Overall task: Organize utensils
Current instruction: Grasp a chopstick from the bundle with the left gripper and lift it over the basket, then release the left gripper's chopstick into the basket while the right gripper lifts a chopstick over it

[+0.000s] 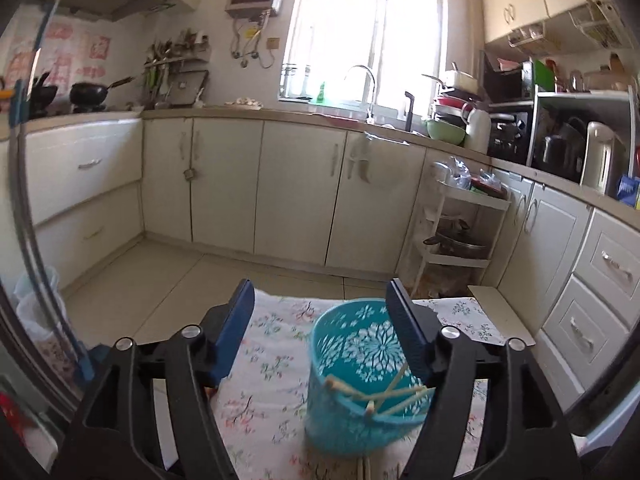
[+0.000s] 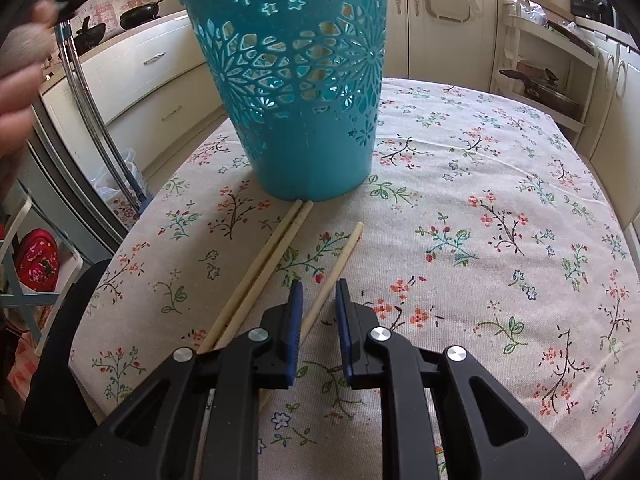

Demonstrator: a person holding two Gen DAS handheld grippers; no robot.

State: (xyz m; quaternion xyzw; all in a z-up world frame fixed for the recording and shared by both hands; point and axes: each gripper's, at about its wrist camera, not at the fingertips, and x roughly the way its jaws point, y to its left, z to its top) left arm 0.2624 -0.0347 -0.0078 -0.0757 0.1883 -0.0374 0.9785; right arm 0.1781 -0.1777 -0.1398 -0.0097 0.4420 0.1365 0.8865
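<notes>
Fingers [image 2: 295, 312] of the right gripper [image 2: 318, 300] are blue-padded and stand at a narrow gap, 1 on each side of a single chopstick [image 2: 344, 256] that lies flat on the cloth [image 2: 500, 200]; the pads are apart from it, not pressed on it. This chopstick runs from between the fingers toward the bin [image 2: 296, 80], and its far end stops short of the bin base.

2 more chopsticks, the pair [image 2: 268, 260], lie side by side and touching, just left of the single one. Their far ends reach the base of the bin; their near ends pass under the right gripper's left finger.

The bin is teal plastic with cut-out flower patterns and stands upright on the cloth, directly beyond the right gripper.

Left gripper [image 1: 322, 312] hangs above the bin [image 1: 360, 364] with its fingers [image 1: 236, 332] spread wide and nothing between them. Its right finger overlaps the bin rim in the left wrist view; contact cannot be told.

Inside the bin, several chopsticks, the set [image 1: 380, 398], lean crossed against the near wall, their ends showing at the rim.

In the right wrist view, a hand [image 2: 20, 64] shows at the upper left, beside the bin
</notes>
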